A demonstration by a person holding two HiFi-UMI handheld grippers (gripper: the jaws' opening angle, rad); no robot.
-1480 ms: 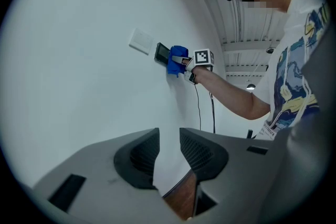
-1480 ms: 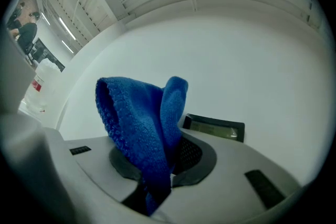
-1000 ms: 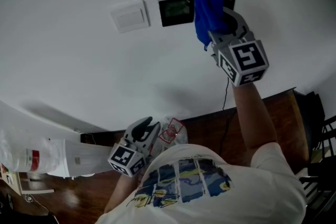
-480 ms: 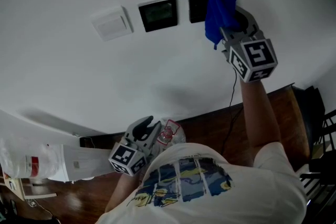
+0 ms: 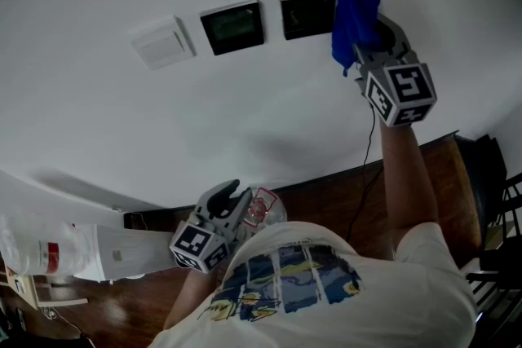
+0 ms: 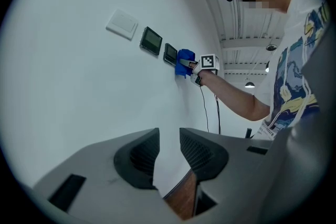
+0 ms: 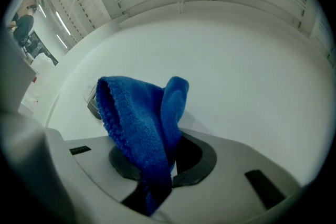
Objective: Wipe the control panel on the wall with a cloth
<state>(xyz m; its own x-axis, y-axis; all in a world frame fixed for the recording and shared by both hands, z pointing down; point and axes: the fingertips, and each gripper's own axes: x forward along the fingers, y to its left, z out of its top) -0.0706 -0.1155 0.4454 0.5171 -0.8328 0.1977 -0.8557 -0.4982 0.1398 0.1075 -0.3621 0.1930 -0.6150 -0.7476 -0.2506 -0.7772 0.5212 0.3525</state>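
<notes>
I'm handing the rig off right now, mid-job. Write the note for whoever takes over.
Right tool: shut on the blue cloth, raised to the wall just right of the right dark panel.
Left tool: open, empty, held low by the body.
Left dark panel and white switch plate lie further left, uncovered.
Done: cloth gripped and at the wall; how much is wiped doesn't show.
Left: sweep the cloth across both panels.

wall (image 5: 245, 110) as i see it, white and plain
on it in a row: white switch plate (image 5: 163, 42), dark panel (image 5: 233, 27), second dark panel (image 5: 307, 14) just beside.
</notes>
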